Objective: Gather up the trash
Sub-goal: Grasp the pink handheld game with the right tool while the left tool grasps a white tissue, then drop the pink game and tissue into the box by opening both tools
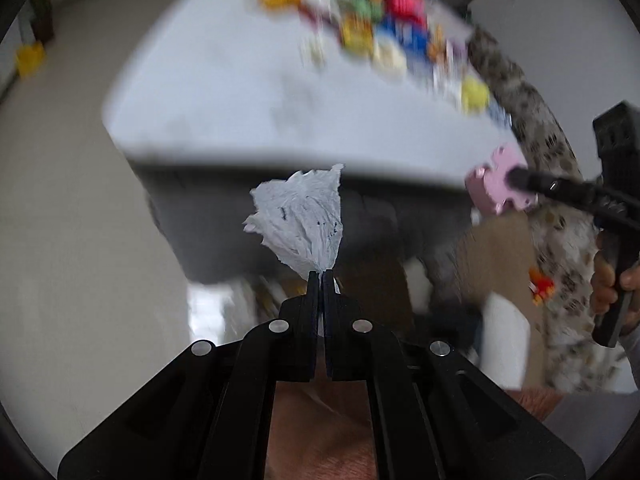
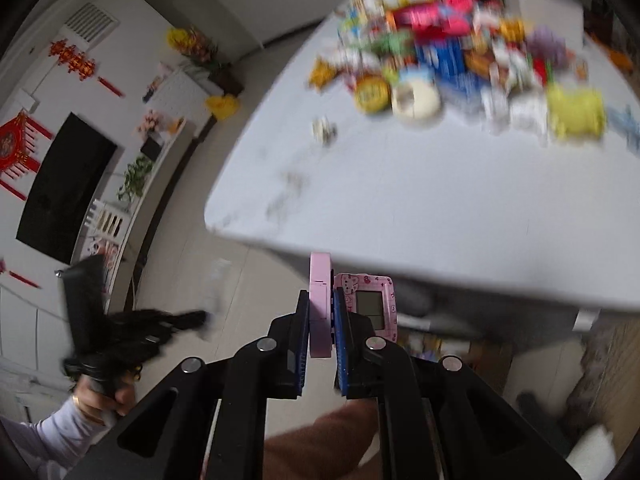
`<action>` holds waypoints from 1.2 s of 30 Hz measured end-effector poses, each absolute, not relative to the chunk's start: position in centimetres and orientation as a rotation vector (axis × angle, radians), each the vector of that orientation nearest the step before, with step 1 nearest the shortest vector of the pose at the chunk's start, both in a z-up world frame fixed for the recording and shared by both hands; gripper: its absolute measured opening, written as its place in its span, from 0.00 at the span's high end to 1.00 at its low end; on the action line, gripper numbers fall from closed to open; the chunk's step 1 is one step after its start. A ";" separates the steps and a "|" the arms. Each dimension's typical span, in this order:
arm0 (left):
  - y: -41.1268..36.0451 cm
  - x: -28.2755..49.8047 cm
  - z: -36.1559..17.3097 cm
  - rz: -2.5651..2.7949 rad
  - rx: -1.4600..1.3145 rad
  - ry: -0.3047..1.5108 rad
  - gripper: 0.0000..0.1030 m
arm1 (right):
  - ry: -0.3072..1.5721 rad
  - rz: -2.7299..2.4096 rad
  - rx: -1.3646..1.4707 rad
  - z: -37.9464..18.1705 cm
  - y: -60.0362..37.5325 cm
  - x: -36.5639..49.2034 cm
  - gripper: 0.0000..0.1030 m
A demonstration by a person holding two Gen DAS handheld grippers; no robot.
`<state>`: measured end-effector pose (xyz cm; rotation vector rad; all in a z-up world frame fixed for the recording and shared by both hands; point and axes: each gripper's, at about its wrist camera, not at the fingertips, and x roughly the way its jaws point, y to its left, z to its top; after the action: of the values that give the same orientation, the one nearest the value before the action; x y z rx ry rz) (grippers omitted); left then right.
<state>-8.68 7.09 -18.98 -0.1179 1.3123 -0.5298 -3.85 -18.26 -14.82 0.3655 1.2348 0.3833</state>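
Room: pale floor and white wall lay beyond and to the left of the right fingers. The wall carried a dark screen, red hanging ornaments and a vent; a low white shelf under it held plants and flowers.

Surface: a white counter filled the view ahead of both pairs of fingers, blurred by motion. Its near part was bare. A heap of coloured packets and wrappers sat at its far side, well apart from the fingers.

Right gripper: fingers narrow, clamped on a pink case standing on edge between them, its patterned face with a small screen showing just right of the fingers, in front of the counter's near edge.

Left gripper: fingers pressed together on the tail of a crumpled white tissue, which fanned out beyond the tips, below the counter's edge. Right hand visible at the far right of this view.
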 end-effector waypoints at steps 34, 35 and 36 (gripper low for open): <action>-3.2 -12.5 -57.5 -0.231 0.235 2.104 0.15 | 1.849 -0.160 0.544 -53.1 -27.7 -11.5 0.31; -3.0 -12.6 -56.7 -0.226 0.247 2.095 0.14 | 1.848 -0.157 0.532 -52.2 -27.6 -11.5 0.31; -2.9 -12.7 -55.8 -0.226 0.251 2.086 0.15 | 1.850 -0.153 0.523 -51.4 -27.5 -11.5 0.31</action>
<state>-12.65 -2.93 -55.77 0.2509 2.0864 -0.2258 -11.50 -27.52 -51.42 0.5231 1.8502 -0.1529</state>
